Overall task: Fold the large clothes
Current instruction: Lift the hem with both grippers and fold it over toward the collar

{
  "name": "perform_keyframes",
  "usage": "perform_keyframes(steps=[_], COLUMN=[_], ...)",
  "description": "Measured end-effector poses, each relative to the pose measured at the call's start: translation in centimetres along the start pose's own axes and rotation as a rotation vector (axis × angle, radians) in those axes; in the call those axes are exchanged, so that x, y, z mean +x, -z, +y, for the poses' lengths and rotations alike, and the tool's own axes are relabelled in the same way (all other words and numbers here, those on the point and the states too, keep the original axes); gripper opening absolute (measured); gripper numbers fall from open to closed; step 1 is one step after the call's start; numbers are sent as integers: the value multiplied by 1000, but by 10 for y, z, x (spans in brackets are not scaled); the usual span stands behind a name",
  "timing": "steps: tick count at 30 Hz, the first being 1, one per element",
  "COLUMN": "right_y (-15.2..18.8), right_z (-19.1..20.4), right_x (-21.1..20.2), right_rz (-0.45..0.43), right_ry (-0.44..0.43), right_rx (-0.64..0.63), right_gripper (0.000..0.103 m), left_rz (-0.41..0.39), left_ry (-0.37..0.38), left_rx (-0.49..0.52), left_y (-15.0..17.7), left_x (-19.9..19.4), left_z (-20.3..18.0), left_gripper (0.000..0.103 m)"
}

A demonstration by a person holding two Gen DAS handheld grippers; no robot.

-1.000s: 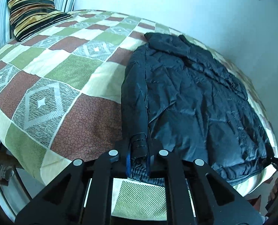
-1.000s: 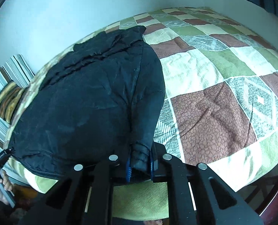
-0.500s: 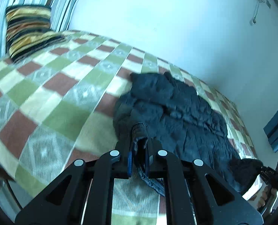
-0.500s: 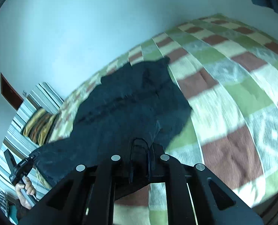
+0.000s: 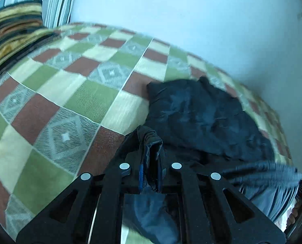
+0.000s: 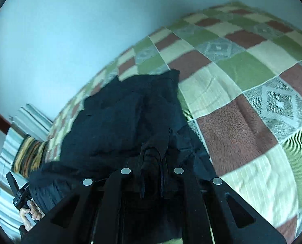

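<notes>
A dark navy puffer jacket point(image 5: 201, 118) lies on a checked bedspread point(image 5: 73, 93), its near end lifted off the bed. My left gripper point(image 5: 151, 162) is shut on one lower corner of the jacket, and the fabric bunches between the fingers. My right gripper point(image 6: 152, 168) is shut on the other lower corner of the jacket point(image 6: 118, 122). Both hold the hem raised above the bed, over the jacket's far half. The other gripper and the hand holding it show at the edge of each view point(image 6: 20, 195).
A striped pillow point(image 5: 12, 38) lies at the bed's head by a striped headboard. A pale wall point(image 5: 191, 20) runs along the bed's far side. The bedspread point(image 6: 242, 101) stretches wide on both sides of the jacket.
Both grippers have lifted the jacket's lower hem off the bed and carried it up and forward toward the collar end. The jacket now bunches, and its lower part hangs from the grippers.
</notes>
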State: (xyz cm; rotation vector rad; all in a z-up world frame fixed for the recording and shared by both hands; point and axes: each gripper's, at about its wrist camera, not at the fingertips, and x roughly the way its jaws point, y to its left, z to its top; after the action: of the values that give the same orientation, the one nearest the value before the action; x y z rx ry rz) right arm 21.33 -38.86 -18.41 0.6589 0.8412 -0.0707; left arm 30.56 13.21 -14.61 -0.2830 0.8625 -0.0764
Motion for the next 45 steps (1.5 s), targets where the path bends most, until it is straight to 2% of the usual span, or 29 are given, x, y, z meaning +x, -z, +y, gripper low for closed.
perform_keyframes(steps=[5,9,11,13,17,21,22,26,27,33,41,45], right_y=[-5,-8,-9,-11,-12,-13,-13,-12,-12,-13,-15,-18], right_z=[-12,-6,-2,0,-3,-7,-7,-6,-4,7,3,0], right_x=[40,42,36,30,14,8,6,-6,-10,-20,14,31], right_rz=[61,72,64,58,41,42,38,6,-9,-30,59,99], right_ry=[50,61,58,43,3,-16,-20,-46,-42,-5,33,23], right_rx=[19,-21,-57,-75,-81,-66,-63,-61,-72,-175,-320,-352], right_gripper=[10,12,14,19,30,35,36,58,60,65,65,68], left_rz=[85,97,90,83,45,-26,-32,-19,-13,6,22,64], left_ry=[-39,-33,-15,7,65,73,69,65,63,92,109,118], left_rx=[15,43,63,62,12,-2,6,31,36,58,228,275], left_y=[1,-2,-4,-7,-13,-21,-21,-17,-16,-8,-4,-7], left_x=[52,57,50,44,24,4,2,4,4,8,19,32], left_z=[-1,-3,-3,-1,9,18,19,23,24,31,17,10], left_gripper=[9,11,16,26,56,65,66,67,67,67,69,71])
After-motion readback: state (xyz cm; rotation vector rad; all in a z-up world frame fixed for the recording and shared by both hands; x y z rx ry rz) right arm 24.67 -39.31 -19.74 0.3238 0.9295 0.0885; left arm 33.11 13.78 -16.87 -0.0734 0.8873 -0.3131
